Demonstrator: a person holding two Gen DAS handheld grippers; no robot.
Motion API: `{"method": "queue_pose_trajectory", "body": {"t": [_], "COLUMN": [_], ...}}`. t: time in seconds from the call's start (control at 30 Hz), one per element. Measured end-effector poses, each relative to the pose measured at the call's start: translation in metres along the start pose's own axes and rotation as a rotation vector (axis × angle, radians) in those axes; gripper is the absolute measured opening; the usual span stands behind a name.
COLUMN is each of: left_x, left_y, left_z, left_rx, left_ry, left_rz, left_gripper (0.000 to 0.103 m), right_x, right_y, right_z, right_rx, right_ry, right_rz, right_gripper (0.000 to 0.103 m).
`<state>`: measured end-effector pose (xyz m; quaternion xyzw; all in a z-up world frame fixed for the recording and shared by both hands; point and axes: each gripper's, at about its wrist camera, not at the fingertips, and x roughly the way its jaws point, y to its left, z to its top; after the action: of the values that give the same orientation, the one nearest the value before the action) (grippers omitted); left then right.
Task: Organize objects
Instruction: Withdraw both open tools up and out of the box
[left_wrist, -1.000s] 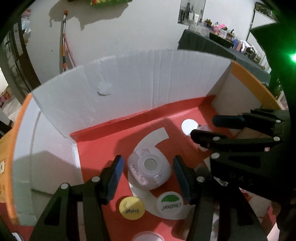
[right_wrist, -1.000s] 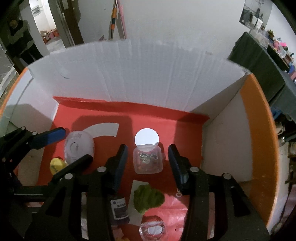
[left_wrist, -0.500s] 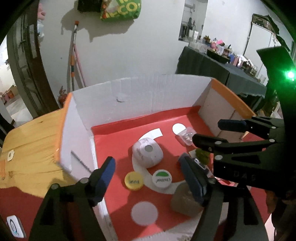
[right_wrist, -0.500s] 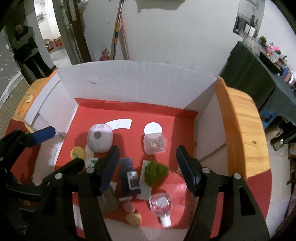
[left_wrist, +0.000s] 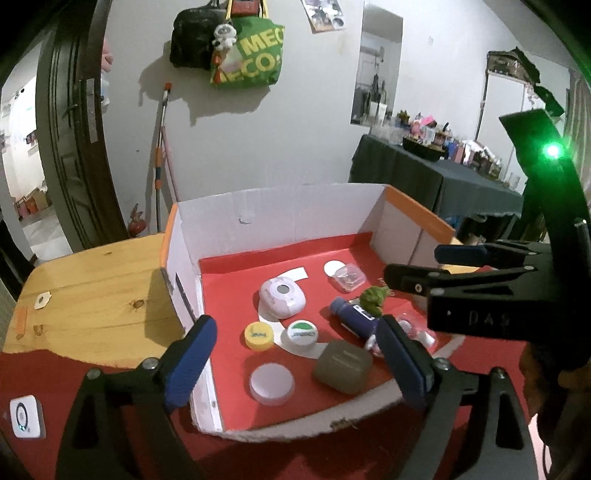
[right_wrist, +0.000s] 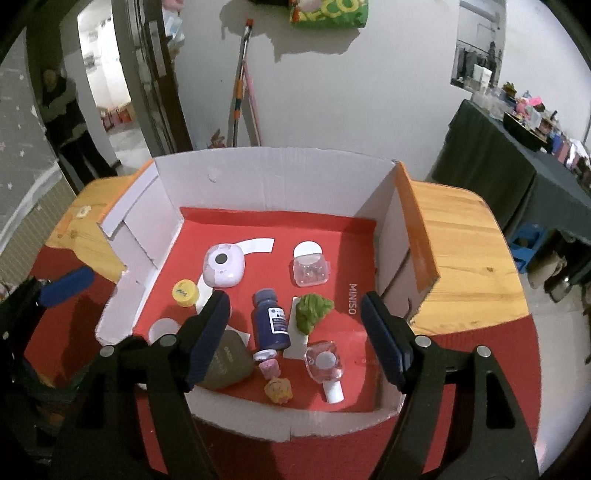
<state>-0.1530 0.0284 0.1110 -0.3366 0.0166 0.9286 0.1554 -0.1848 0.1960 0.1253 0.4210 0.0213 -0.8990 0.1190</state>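
A shallow cardboard box (right_wrist: 273, 177) with white walls and a red floor sits on a wooden table. Inside lie a white rounded case (left_wrist: 282, 297) (right_wrist: 224, 266), a clear square container (right_wrist: 311, 270), a dark blue bottle (right_wrist: 271, 320), a green crumpled lump (right_wrist: 314, 309), a yellow cap (right_wrist: 184, 292), a white-green cap (left_wrist: 302, 333), an olive pouch (left_wrist: 342, 366) and a small clear pink bottle (right_wrist: 325, 363). My left gripper (left_wrist: 295, 354) hovers above the box's near left part, jaws opening, nothing between them. My right gripper (right_wrist: 295, 328) hangs above the near middle, jaws opening, also empty.
A white disc (left_wrist: 271, 380) and small pink and yellow trinkets (right_wrist: 277, 389) lie near the front wall. A white device (left_wrist: 26, 416) sits on the red cloth at left. A person (right_wrist: 64, 110) stands in the doorway. A dark-clothed table (right_wrist: 509, 158) stands at right.
Both grippers have pulled back and up from the box floor and spread their jaws wider. The white case and the clear container, earlier between the fingers, now rest far beyond them.
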Motion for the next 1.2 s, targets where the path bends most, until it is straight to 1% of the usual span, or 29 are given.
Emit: {"method": "queue_pose_trajectory", "body": {"t": [0.1,0.13,0.23,0.3,0.33,0.47,0.5,0.57,0.6,0.67,0.7,0.8,0.9,1.0,1.07,1.2], "left_x": [-0.005,-0.008,-0.011,-0.012,-0.012,-0.011,-0.011,-0.009,-0.008,-0.005,-0.002,0.006,0.013,0.019,0.022,0.028], "left_y": [-0.001,0.000,0.003,0.005,0.005,0.008,0.009,0.009,0.009,0.008,0.007,0.008,0.008,0.008,0.007,0.005], "left_z": [-0.006,-0.008,-0.012,-0.014,-0.015,-0.019,-0.020,-0.023,-0.024,-0.026,-0.028,-0.032,-0.036,-0.038,-0.040,-0.041], "left_rx": [-0.010,-0.017,-0.034,-0.034,-0.034,-0.066,-0.076,-0.089,-0.089,-0.082,-0.080,-0.086,-0.095,-0.092,-0.084,-0.075], "left_ry": [-0.026,-0.045,-0.087,-0.120,-0.132,-0.170,-0.177,-0.193,-0.199,-0.210,-0.211,-0.205,-0.210,-0.215,-0.215,-0.193], "left_rz": [0.013,0.026,0.061,0.069,0.072,0.080,0.077,0.081,0.092,0.120,0.131,0.132,0.136,0.143,0.147,0.139], "left_gripper": [0.090,0.090,0.090,0.090,0.091,0.100,0.100,0.101,0.103,0.103,0.103,0.103,0.103,0.103,0.103,0.103], "right_x": [-0.010,-0.012,-0.018,-0.020,-0.022,-0.024,-0.023,-0.022,-0.020,-0.016,-0.015,-0.010,-0.004,0.003,0.010,0.021], "right_y": [-0.006,-0.006,-0.010,-0.011,-0.012,-0.013,-0.014,-0.015,-0.015,-0.016,-0.017,-0.019,-0.018,-0.014,-0.012,-0.013], "right_z": [-0.008,-0.010,-0.020,-0.027,-0.030,-0.040,-0.043,-0.049,-0.052,-0.055,-0.058,-0.063,-0.065,-0.066,-0.066,-0.065], "right_rx": [0.007,0.008,0.000,-0.010,-0.019,-0.036,-0.040,-0.047,-0.050,-0.049,-0.048,-0.050,-0.056,-0.077,-0.090,-0.074], "right_ry": [-0.040,-0.052,-0.113,-0.154,-0.176,-0.226,-0.236,-0.260,-0.270,-0.283,-0.296,-0.321,-0.332,-0.335,-0.325,-0.293], "right_rz": [0.007,0.005,-0.028,-0.045,-0.044,-0.035,-0.037,-0.038,-0.039,-0.041,-0.033,-0.025,-0.023,-0.044,-0.054,-0.055], "right_gripper": [0.074,0.076,0.080,0.083,0.083,0.086,0.089,0.089,0.089,0.090,0.090,0.095,0.095,0.095,0.095,0.095]}}
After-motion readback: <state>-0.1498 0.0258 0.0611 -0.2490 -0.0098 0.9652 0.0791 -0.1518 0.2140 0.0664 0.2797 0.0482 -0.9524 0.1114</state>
